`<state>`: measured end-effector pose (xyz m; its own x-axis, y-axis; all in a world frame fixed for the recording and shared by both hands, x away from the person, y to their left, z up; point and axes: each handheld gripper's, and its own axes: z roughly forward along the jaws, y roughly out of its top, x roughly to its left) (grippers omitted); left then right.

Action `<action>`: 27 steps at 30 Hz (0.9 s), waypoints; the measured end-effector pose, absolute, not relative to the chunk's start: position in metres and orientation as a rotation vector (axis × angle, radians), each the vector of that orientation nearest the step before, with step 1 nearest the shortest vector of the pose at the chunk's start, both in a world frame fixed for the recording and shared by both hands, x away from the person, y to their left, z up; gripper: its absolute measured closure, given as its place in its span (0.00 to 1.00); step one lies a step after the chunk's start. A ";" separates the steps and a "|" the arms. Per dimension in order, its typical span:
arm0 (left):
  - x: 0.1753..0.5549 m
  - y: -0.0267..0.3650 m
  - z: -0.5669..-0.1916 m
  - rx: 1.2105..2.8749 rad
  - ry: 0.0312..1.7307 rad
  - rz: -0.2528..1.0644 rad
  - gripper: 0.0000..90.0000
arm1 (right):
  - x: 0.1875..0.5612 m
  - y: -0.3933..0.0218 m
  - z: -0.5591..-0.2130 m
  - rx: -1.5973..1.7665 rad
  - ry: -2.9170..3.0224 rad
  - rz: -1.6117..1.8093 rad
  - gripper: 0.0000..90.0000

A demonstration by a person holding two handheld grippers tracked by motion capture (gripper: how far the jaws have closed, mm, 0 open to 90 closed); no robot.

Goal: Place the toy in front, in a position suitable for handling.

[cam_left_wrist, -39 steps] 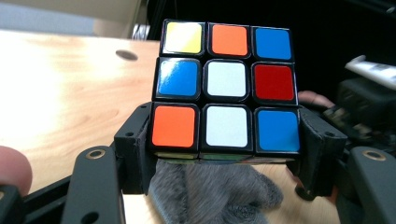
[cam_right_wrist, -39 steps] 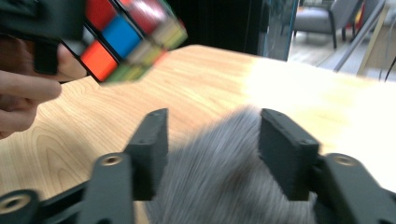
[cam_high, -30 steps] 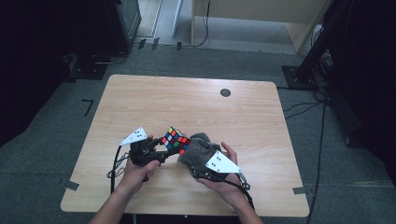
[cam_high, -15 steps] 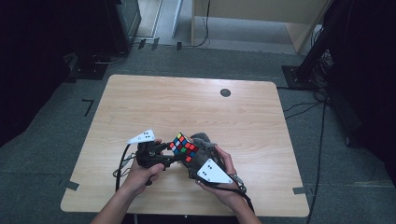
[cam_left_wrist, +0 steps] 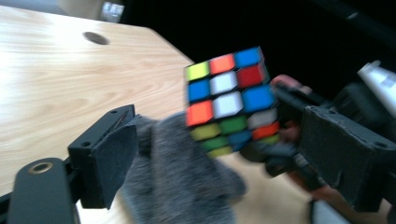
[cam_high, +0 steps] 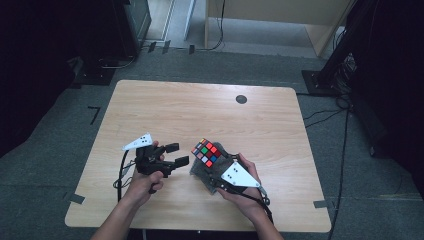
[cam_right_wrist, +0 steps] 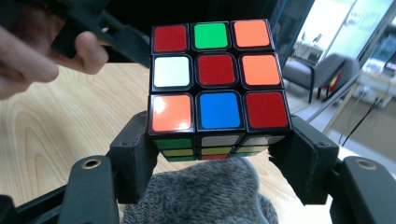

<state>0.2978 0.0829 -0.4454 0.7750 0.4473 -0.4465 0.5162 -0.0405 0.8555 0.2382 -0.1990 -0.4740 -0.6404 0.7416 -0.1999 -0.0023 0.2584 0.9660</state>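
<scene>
Holding the cube (cam_high: 205,152) steady matters most now: in the high view the right gripper (cam_high: 212,167) clamps it above the table (cam_high: 200,107), while the left gripper (cam_high: 175,155), beside the cube, has just been opening and stands wide with nothing between its jaws. In the left gripper view the cube (cam_left_wrist: 229,100) sits ahead, over a grey cloth (cam_left_wrist: 182,177), so re-approach squarely. In the right gripper view both jaws press the cube's (cam_right_wrist: 217,79) lowest layer; I would keep that grip firm and level.

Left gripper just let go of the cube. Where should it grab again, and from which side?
Judging by the pose, take the Rubik's cube by its free upper layer, from the left gripper's side. The right gripper clamps the bottom layer, and the grey cloth sits below, so only the top stays reachable.
</scene>
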 end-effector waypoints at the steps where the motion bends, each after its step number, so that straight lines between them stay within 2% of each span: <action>1: 0.297 0.082 -0.446 1.695 0.770 -0.029 0.10 | 0.239 -0.201 -0.472 0.691 1.880 1.448 0.38; 3: 0.295 0.079 -0.448 1.741 0.753 0.035 0.07 | 0.238 -0.205 -0.463 0.767 1.915 1.489 0.38; 8: 0.280 0.061 -0.452 1.873 0.650 0.311 0.06 | 0.237 -0.206 -0.453 0.886 1.919 1.568 0.38; 11: 0.269 0.050 -0.454 1.906 0.587 0.463 0.06 | 0.235 -0.203 -0.450 0.951 1.914 1.597 0.38; 16: 0.260 0.038 -0.457 1.941 0.516 0.640 0.06 | 0.235 -0.197 -0.447 1.057 1.948 1.636 0.38; 21: 0.252 0.030 -0.460 1.969 0.438 0.730 0.10 | 0.232 -0.189 -0.447 1.113 1.983 1.633 0.38; 23: 0.249 0.027 -0.460 1.972 0.405 0.740 0.15 | 0.232 -0.187 -0.447 1.144 1.992 1.630 0.38; 27: 0.245 0.023 -0.460 1.970 0.367 0.741 0.18 | 0.231 -0.184 -0.448 1.201 2.010 1.638 0.38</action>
<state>0.2451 0.0232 -0.4603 0.7699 0.5362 0.3461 -0.0492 -0.4908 0.8699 0.2313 -0.1836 -0.4480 -0.6137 0.7400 0.2753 0.4191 0.0097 0.9079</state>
